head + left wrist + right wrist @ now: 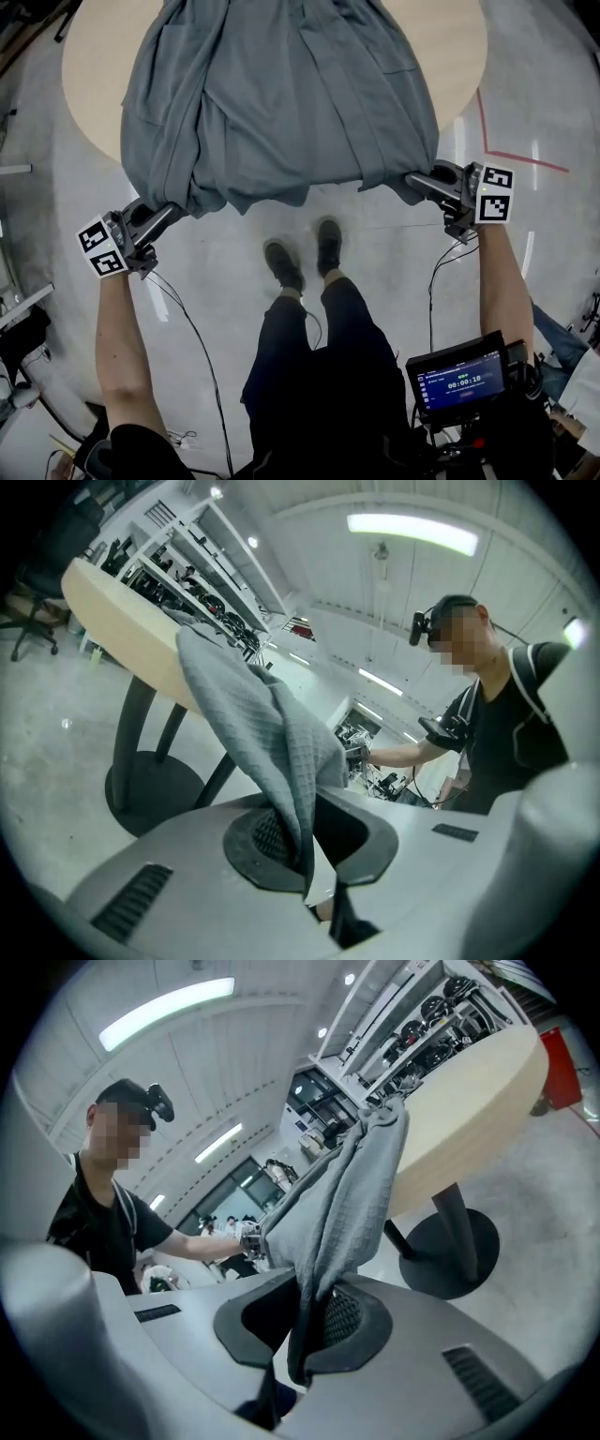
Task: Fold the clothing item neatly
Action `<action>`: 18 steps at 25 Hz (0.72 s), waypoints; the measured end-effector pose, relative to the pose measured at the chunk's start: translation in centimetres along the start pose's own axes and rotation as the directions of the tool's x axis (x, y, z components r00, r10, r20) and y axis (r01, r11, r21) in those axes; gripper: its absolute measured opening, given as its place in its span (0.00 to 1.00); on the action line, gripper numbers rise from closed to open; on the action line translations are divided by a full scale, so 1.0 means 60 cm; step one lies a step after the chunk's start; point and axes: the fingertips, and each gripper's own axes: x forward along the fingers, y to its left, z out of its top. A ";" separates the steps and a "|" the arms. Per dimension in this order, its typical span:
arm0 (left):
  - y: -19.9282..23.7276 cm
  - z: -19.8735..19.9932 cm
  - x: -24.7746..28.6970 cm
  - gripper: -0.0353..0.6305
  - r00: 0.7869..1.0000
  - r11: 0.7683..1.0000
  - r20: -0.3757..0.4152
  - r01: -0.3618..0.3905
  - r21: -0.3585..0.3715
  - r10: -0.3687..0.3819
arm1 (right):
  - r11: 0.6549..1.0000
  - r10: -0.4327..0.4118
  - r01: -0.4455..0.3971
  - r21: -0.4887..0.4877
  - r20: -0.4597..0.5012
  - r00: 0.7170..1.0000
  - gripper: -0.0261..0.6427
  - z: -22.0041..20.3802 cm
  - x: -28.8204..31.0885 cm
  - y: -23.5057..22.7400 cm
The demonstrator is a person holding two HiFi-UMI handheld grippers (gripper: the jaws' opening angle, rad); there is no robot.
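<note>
A grey waffle-knit garment (281,94) lies spread over a round beige table (89,56), its near edge pulled off the table toward me. My left gripper (173,211) is shut on the garment's near left corner, and my right gripper (412,180) is shut on the near right corner. In the left gripper view the cloth (253,724) rises from between the closed jaws of the left gripper (305,841) up to the table edge. The right gripper view shows the same: fabric (342,1194) pinched in the right gripper (305,1321) and stretched toward the table.
The person's shoes (300,253) stand on the concrete floor just short of the table. A monitor (459,380) hangs at the lower right with cables trailing. Red tape (511,155) marks the floor on the right. The table's dark pedestal base (150,780) stands under the top.
</note>
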 end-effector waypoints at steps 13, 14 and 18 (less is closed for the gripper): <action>-0.191 -0.117 0.013 0.07 0.998 0.959 0.056 0.032 -0.282 -0.017 | 0.968 -0.057 0.106 0.227 -0.214 0.975 0.08 -0.080 -0.032 0.048; -0.192 -0.113 0.016 0.07 0.999 0.954 0.051 0.023 -0.297 -0.008 | 0.965 -0.063 0.115 0.234 -0.218 0.974 0.08 -0.071 -0.032 0.046; -0.192 -0.126 0.030 0.07 1.000 0.906 0.021 0.010 -0.423 -0.001 | 0.953 -0.078 0.150 0.263 -0.265 0.961 0.08 -0.062 -0.020 0.038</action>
